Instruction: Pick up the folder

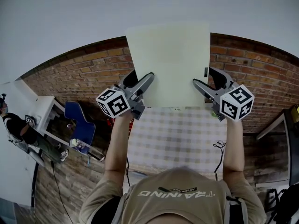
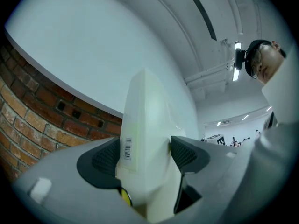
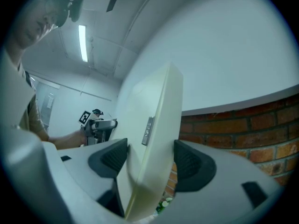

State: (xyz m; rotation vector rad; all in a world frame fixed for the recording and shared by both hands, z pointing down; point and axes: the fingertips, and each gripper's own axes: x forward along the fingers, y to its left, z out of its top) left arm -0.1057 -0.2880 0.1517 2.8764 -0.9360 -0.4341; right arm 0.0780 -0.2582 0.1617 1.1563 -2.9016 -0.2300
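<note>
A pale cream folder [image 1: 169, 64] is held up in the air in front of the brick wall, above the table. My left gripper [image 1: 140, 88] is shut on its lower left edge, and my right gripper [image 1: 202, 85] is shut on its lower right edge. In the left gripper view the folder [image 2: 147, 139] stands upright between the two dark pads [image 2: 105, 158], a barcode label on its side. The right gripper view shows the folder [image 3: 149, 148] edge-on, pinched between the pads [image 3: 189, 164], with a small label on its spine.
A table with a checked cloth [image 1: 175, 136] lies below the folder, a cable [image 1: 218, 148] at its right edge. A blue chair [image 1: 80, 125] and a white desk [image 1: 44, 113] stand to the left, where a person [image 1: 18, 132] sits. The brick wall [image 1: 84, 73] runs behind.
</note>
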